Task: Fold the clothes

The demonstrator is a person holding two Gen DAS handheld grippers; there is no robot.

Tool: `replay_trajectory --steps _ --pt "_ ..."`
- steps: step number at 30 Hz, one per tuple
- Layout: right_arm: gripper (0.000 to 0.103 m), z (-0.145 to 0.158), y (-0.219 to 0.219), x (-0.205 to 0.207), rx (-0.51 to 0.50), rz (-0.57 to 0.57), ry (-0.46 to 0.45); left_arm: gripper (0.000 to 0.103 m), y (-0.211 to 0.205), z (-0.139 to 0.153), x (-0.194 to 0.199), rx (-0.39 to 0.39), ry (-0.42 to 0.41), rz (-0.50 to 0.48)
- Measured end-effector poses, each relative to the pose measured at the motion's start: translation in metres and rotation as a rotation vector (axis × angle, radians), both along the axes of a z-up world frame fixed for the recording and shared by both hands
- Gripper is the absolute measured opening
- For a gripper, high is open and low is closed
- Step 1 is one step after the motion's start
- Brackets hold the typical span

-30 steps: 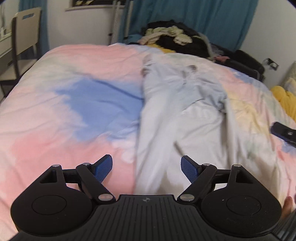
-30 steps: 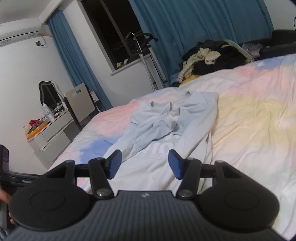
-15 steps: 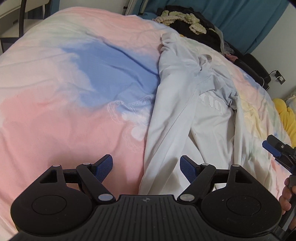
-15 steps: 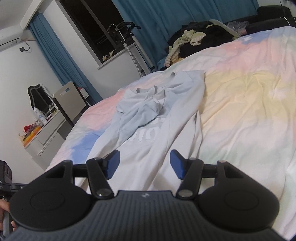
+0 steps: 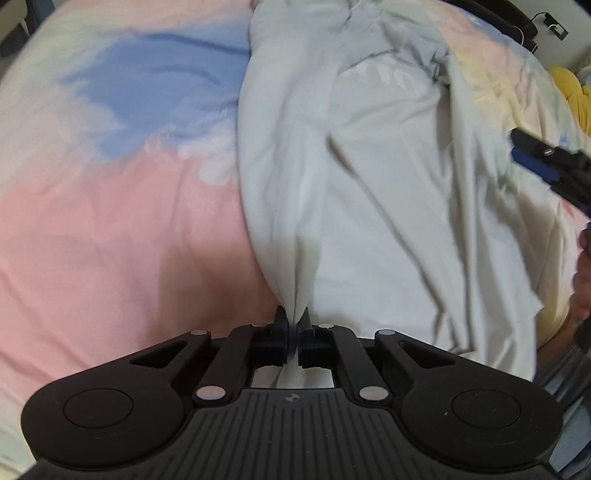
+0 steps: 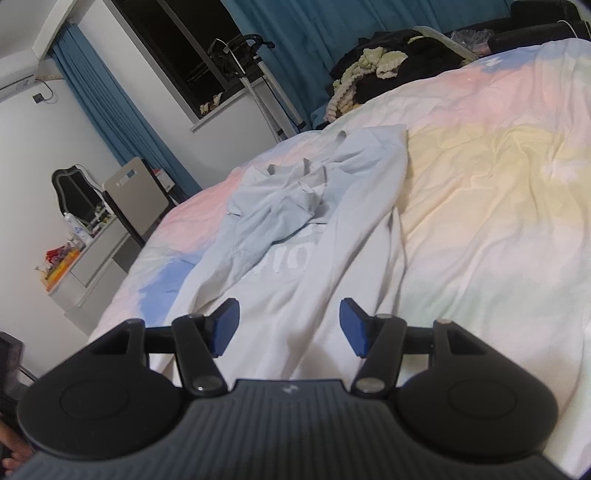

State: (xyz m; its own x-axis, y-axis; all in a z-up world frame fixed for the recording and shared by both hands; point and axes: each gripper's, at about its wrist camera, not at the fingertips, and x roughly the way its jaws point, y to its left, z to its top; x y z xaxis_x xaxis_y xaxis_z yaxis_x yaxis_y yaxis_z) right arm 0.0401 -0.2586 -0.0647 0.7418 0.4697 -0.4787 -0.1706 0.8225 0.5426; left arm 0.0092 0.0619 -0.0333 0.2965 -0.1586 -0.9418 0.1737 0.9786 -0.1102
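A pale blue-white sweatshirt (image 5: 376, 155) lies crumpled lengthwise on the pastel bedspread (image 5: 110, 206), with white print on its chest. My left gripper (image 5: 293, 325) is shut on the garment's near hem corner, and the cloth rises taut from between the pads. In the right wrist view the same sweatshirt (image 6: 295, 236) stretches away, its hood and sleeves bunched at the far end. My right gripper (image 6: 288, 328) hovers open just above the near hem with nothing between its blue pads. The right gripper's tip (image 5: 543, 166) also shows at the right edge of the left wrist view.
A pile of dark and cream clothes (image 6: 384, 70) sits past the bed's far end by blue curtains (image 6: 332, 33). A chair (image 6: 136, 192) and a cluttered white dresser (image 6: 88, 266) stand left of the bed. A yellow item (image 5: 576, 99) lies at the right.
My left gripper dropped to the sweatshirt's near hem and shut on it. My right gripper moved lower and closer to the hem, and it stays open.
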Motion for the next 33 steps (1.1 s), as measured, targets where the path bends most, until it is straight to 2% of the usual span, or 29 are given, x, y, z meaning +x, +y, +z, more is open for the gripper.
replay_trajectory --steps 3,6,9,12,14,15,17,19,21,24,27,28,30,33 --pt "0.061 -0.004 -0.007 0.002 0.028 -0.027 0.020 0.005 -0.026 0.033 -0.013 -0.054 -0.048 -0.024" --pt "0.061 -0.005 -0.013 0.002 0.054 -0.048 0.025 0.005 -0.052 0.040 -0.026 -0.119 -0.074 -0.037" --pt "0.061 -0.005 -0.018 0.003 0.075 -0.061 0.030 0.006 -0.073 0.015 -0.035 -0.145 -0.051 -0.046" --pt "0.061 -0.005 -0.020 0.001 0.084 -0.064 0.034 0.010 -0.082 -0.020 -0.037 -0.102 -0.004 -0.032" --pt "0.061 -0.005 -0.020 -0.001 0.087 -0.064 0.036 0.012 -0.082 -0.030 -0.037 -0.070 -0.007 -0.048" --pt "0.061 -0.005 -0.021 -0.002 0.088 -0.064 0.036 0.016 -0.081 -0.029 -0.038 -0.066 -0.011 -0.062" --pt "0.061 -0.004 -0.021 -0.002 0.091 -0.065 0.038 0.031 -0.077 -0.020 -0.038 -0.069 -0.007 -0.085" --pt "0.061 -0.004 -0.020 -0.001 0.095 -0.060 0.040 0.059 -0.074 -0.008 -0.041 -0.058 -0.014 -0.132" --pt "0.061 -0.004 -0.018 0.000 0.089 -0.051 0.040 0.063 -0.075 0.000 -0.048 0.010 -0.035 -0.196" --pt "0.061 -0.004 -0.014 0.002 0.078 -0.036 0.041 0.063 -0.073 -0.001 -0.056 0.130 -0.027 -0.266" --pt "0.061 -0.004 -0.010 0.003 0.066 -0.022 0.042 0.059 -0.065 -0.012 -0.064 0.225 0.022 -0.307" --pt "0.061 -0.005 -0.009 0.002 0.063 -0.019 0.042 0.038 -0.063 -0.016 -0.066 0.230 0.045 -0.316" --pt "0.061 -0.006 -0.009 0.002 0.061 -0.017 0.043 0.006 -0.057 -0.016 -0.068 0.198 0.088 -0.299" --pt "0.061 -0.007 -0.010 0.001 0.063 -0.023 0.045 0.006 -0.050 -0.002 -0.064 0.054 0.118 -0.217"
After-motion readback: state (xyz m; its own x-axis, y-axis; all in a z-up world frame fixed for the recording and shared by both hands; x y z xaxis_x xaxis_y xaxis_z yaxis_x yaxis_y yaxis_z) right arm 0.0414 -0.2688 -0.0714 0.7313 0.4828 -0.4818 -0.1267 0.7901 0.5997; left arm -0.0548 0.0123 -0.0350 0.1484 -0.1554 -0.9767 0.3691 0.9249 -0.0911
